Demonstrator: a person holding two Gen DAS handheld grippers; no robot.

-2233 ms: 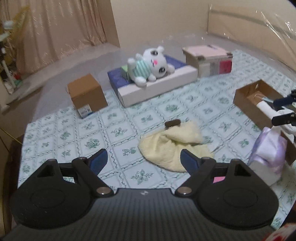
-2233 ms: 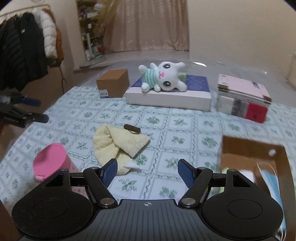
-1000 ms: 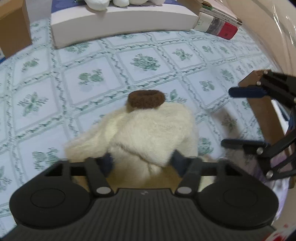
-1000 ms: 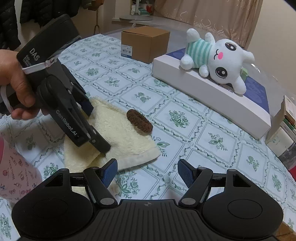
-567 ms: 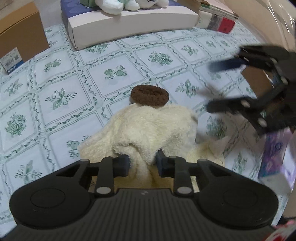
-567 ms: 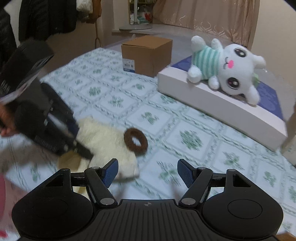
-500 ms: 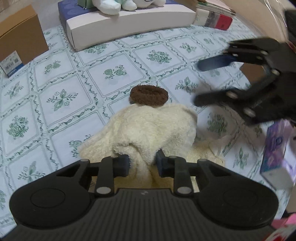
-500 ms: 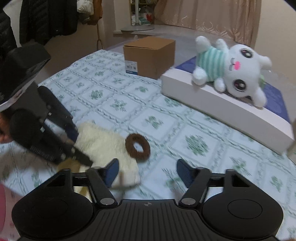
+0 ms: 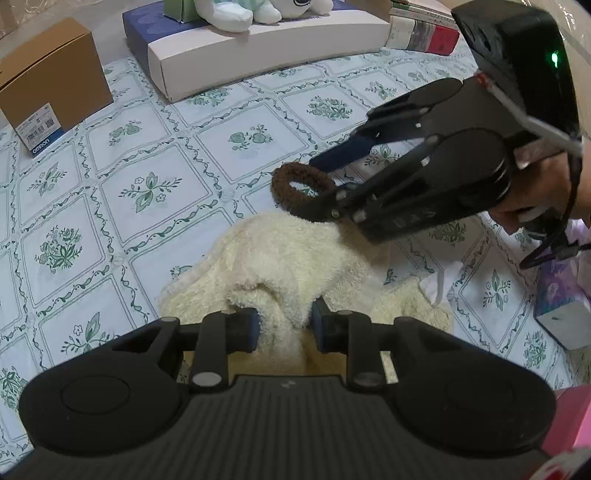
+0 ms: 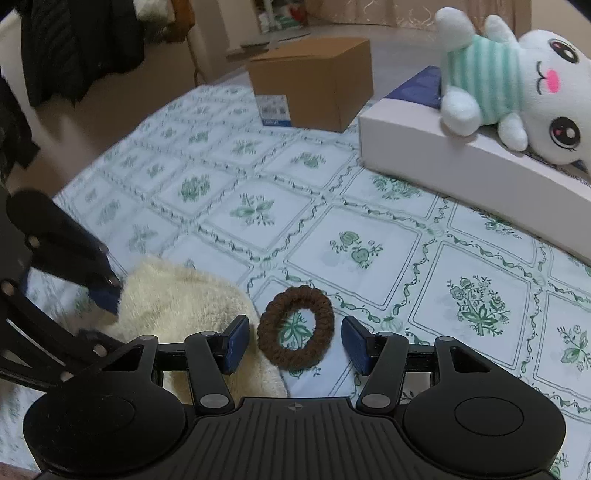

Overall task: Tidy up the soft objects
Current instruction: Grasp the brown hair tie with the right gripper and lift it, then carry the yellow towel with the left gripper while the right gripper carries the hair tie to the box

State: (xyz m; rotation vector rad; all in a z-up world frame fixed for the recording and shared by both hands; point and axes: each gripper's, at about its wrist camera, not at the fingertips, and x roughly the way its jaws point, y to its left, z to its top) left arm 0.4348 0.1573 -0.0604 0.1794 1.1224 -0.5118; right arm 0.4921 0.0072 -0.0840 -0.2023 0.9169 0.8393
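A cream fluffy towel [image 9: 295, 258] lies crumpled on the flowered tablecloth, and my left gripper [image 9: 284, 323] is shut on a fold of it. Just beyond the towel lies a brown knitted hair ring [image 10: 295, 326], flat on the cloth. My right gripper [image 10: 295, 341] straddles the ring; its jaws are closing, with the ring between the pads and small gaps on both sides. In the left wrist view the right gripper [image 9: 325, 188] comes in from the right, held by a person's hand [image 9: 535, 192], over the hair ring [image 9: 295, 184].
A white plush bunny [image 10: 517, 85] lies on a long white and blue box [image 10: 461, 173] at the back. A brown cardboard box [image 10: 314, 81] stands left of it. Books [image 9: 424, 29], a tissue pack [image 9: 561, 306] and something pink [image 9: 569, 421] sit to the right.
My left gripper closed on the towel fold and kept its hold. The right gripper swung in and down over the hair ring, and its jaws narrowed around it.
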